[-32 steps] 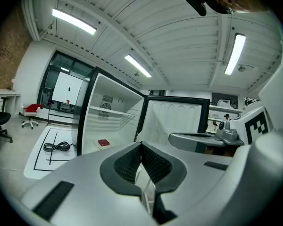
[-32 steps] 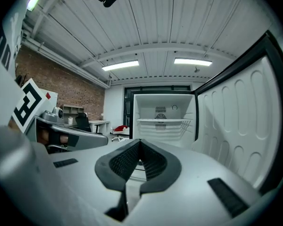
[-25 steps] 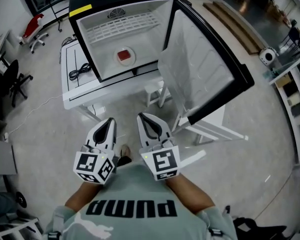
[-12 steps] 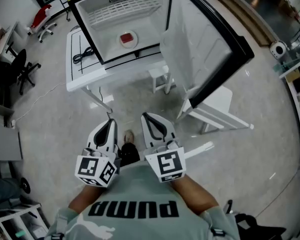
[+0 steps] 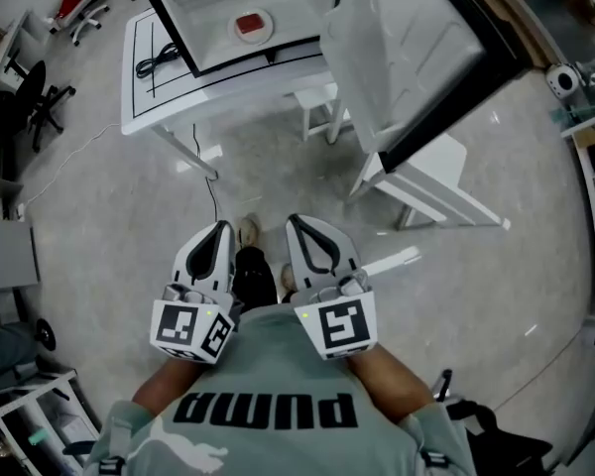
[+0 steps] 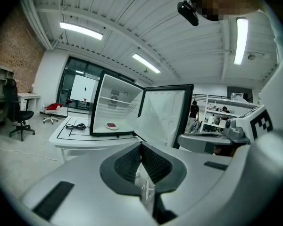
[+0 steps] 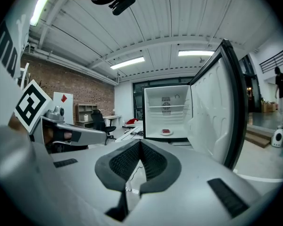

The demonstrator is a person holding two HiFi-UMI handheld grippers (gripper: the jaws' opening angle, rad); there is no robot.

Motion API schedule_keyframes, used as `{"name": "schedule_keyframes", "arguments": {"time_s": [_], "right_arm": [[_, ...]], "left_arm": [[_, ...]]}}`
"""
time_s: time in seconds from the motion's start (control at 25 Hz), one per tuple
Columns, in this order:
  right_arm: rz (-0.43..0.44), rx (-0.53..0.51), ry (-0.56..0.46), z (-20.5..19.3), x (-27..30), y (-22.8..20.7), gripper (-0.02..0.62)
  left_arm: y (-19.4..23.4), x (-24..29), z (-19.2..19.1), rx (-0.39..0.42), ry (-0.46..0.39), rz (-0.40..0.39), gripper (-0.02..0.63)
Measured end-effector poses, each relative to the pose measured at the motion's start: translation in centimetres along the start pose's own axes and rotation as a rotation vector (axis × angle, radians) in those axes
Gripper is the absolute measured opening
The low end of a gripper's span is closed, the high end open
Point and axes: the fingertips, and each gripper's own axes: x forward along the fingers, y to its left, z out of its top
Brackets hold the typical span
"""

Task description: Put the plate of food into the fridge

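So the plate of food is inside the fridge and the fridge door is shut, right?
Not quite. The door is open, not shut; the head view shows it swung wide. The rest holds: the plate of food is inside the fridge.

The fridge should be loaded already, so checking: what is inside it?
A plate of red food sits on the fridge floor, below a bare wire shelf. The open door has inner pockets whose walls hide whatever they hold.
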Motion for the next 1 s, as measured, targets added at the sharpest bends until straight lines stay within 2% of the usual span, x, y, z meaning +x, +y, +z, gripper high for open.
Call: {"name": "schedule_keyframes", "arguments": {"time_s": [0.4, 1.0], "right_arm": [[0.009, -0.021, 0.016, -1.1, -0.1, 0.3, 0.005], [-0.013, -0.001, 0.008, -0.3, 2.1, -0.4, 0.005]], "left_arm": [[-0.3, 0.1, -0.5, 0.03, 0.011, -0.001, 0.006], [1.2, 2.3, 0.2, 0.068, 0.016, -0.026, 0.006]]}}
